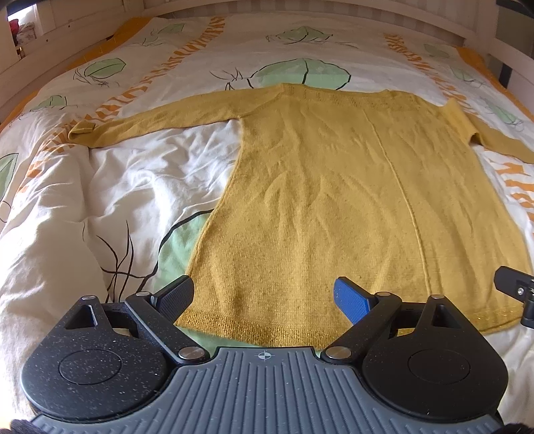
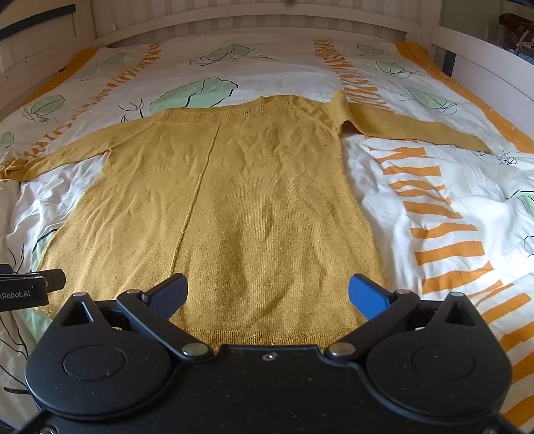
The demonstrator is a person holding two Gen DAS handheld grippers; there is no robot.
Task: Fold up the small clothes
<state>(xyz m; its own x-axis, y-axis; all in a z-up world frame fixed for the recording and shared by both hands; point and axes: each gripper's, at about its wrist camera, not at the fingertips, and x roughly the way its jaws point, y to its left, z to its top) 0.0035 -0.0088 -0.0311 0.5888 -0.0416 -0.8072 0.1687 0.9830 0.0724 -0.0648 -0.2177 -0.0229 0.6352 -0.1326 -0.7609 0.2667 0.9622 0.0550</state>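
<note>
A mustard-yellow knitted sweater (image 1: 333, 187) lies flat on the bed, on top of a white duvet (image 1: 116, 173) printed with green leaves and orange stripes; its hem is the edge nearest me and its neckline the far edge; one sleeve (image 1: 150, 125) stretches straight out from the sweater's left shoulder, the other sleeve (image 2: 410, 128) runs out from the right shoulder. A raised seam line runs down the sweater's body from neckline toward hem. My left gripper (image 1: 263, 300) hangs over the sweater's hem near its left corner, fingers spread wide and grasping nothing; my right gripper (image 2: 267, 295) sits over the hem toward the right corner, likewise released and holding nothing. Beyond the sweater's neckline stands the bed's pale wooden headboard (image 2: 250, 20).
</note>
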